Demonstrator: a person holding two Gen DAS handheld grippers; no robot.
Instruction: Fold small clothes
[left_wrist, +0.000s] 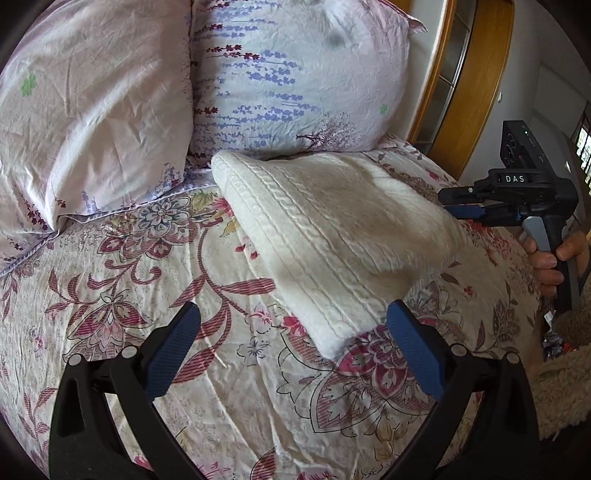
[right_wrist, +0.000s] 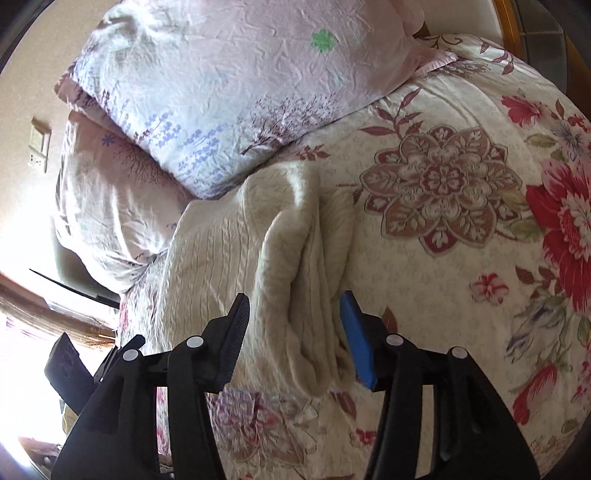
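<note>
Lying folded on the floral bedspread (left_wrist: 122, 273): a cream knitted garment (left_wrist: 325, 236), its far edge touching the lavender-print pillow (left_wrist: 295, 81), a pale pink pillow (left_wrist: 85, 110) sitting further left. Leaving a broad stretch of bare bedspread open to the left of the garment and in front of it. Hovering spread wide over the garment's near corner, gripping nothing: the left gripper (left_wrist: 291, 332), one blue pad (left_wrist: 413, 350) just beside the cloth edge. Showing at the right edge, next to a wooden door frame (left_wrist: 476, 85): the right gripper (left_wrist: 456, 201), carried by a hand (left_wrist: 546, 258), white lettering "DAS" reading on its black body. Standing parted in its own view, the right gripper (right_wrist: 295, 332), a bunched fold of the knitted garment (right_wrist: 295, 266) lying between the jaws, pads not pressing it. Running clear to the right of the fold: open bedspread (right_wrist: 461, 206) up to the bed's edge.
</note>
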